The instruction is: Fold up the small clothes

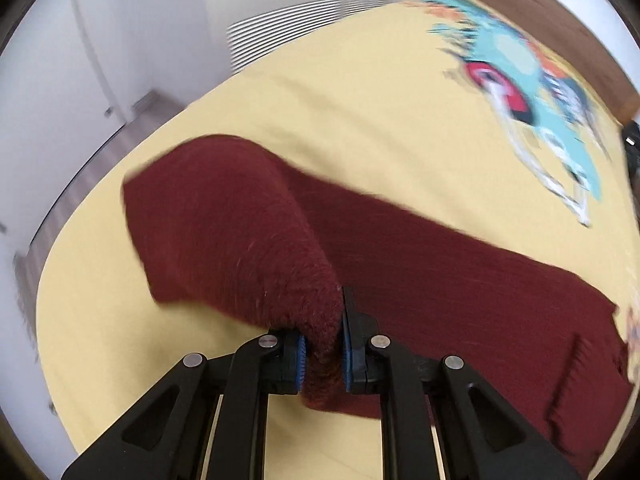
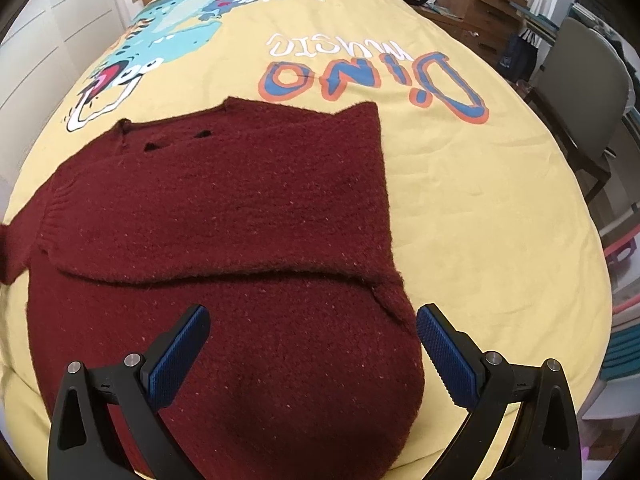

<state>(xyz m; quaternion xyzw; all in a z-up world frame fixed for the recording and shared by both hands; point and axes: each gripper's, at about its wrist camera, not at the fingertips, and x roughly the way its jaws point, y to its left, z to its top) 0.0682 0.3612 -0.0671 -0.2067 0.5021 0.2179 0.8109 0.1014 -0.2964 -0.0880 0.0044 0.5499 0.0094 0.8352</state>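
We see the left gripper [image 1: 323, 354] pinching a sleeve [image 1: 224, 236] of the maroon sweater [image 2: 224, 220], lifted off the yellow bedspread [image 2: 480, 220]. Right gripper [image 2: 312, 352] spread wide over sweater's hem, nr the bed's near edge, holding nothing.

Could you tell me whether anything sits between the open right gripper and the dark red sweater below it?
Nothing visible does. The right gripper hangs open directly over the sweater, whose top is bare, on the yellow bedspread.
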